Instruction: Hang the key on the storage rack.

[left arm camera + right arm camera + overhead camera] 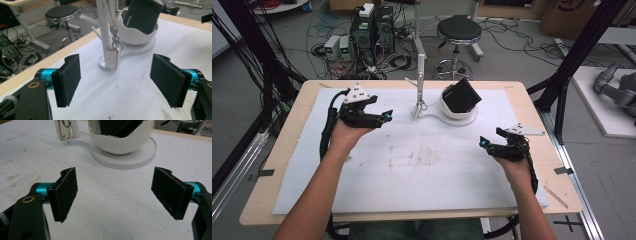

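1. White foam mat (412, 175) covers most of the wooden table (282, 165); scuffed, stained mid-field.
2. White stand (455, 120) sits at the mat's far centre: flat base, bowl-shaped cup (122, 142), thin upright post (420, 75).
3. Black box (462, 95) rests tilted in the cup, upper corner proud of the rim. Likely rigid and light; smooth faces may slip, so pinch across opposite flat sides at the exposed top.
4. Left gripper (384, 116) hangs over the mat near the post, jaws spread wide, empty.
5. Right gripper (484, 142) hovers right of centre, jaws likewise wide, empty.
6. Small pale tag (113, 58) dangles from the post on a ring; free-swinging, probably light.
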The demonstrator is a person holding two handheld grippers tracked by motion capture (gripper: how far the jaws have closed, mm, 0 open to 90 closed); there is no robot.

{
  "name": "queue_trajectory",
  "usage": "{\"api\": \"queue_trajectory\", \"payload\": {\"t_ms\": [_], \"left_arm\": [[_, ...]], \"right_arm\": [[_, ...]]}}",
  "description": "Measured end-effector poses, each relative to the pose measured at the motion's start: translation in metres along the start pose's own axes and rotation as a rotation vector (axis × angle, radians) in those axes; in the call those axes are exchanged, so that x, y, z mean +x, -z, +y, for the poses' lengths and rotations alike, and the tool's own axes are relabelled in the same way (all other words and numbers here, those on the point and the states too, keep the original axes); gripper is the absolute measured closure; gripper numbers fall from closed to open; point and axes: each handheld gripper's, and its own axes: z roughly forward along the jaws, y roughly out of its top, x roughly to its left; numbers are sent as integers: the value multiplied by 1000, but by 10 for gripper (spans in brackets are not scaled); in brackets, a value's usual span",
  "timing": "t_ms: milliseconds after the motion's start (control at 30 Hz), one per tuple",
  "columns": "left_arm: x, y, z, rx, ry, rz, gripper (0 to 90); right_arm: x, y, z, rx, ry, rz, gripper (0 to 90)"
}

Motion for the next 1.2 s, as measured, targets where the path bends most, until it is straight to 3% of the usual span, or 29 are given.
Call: {"api": "queue_trajectory", "payload": {"t_ms": [333, 567, 667, 1200], "left_arm": [[1, 24, -43, -40, 14, -24, 227], [4, 25, -62, -16, 43, -43, 219], [6, 25, -66, -13, 60, -44, 219], [5, 22, -71, 2, 65, -42, 219]], "right_arm": [[-1, 0, -1, 6, 2, -6, 215], [-1, -2, -1, 16, 6, -10, 215], [-1, -2, -2, 21, 5, -8, 215], [-1, -3, -2, 26, 8, -12, 215]]}}
